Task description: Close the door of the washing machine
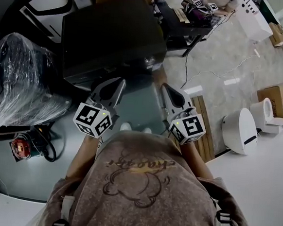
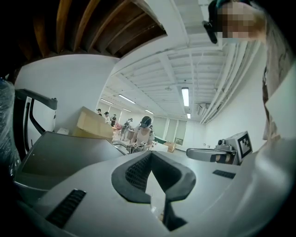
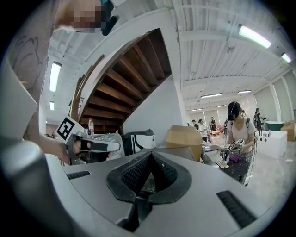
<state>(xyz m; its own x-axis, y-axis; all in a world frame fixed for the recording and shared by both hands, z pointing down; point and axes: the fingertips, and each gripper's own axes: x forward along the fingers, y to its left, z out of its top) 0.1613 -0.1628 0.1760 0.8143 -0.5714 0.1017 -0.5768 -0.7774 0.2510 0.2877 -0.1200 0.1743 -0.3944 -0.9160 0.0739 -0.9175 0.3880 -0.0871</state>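
The washing machine (image 1: 113, 35) is a dark box standing just ahead of me; its flat grey top also shows in the left gripper view (image 2: 64, 155). I cannot make out its door from here. My left gripper (image 1: 119, 83) is held level in front of the machine's near edge, jaws shut with nothing between them (image 2: 150, 156). My right gripper (image 1: 166, 87) hangs beside it to the right, also shut and empty (image 3: 150, 156). Each gripper sees the other: the right gripper (image 2: 217, 155) and the left gripper (image 3: 92, 146).
A plastic-wrapped bulk (image 1: 22, 81) stands left of the machine. A cluttered dark table (image 1: 187, 21) is behind it. White appliances (image 1: 240, 130), a cardboard box (image 1: 274, 94) and wooden slats (image 1: 203, 134) lie to the right. A person (image 3: 238, 125) works at the far table.
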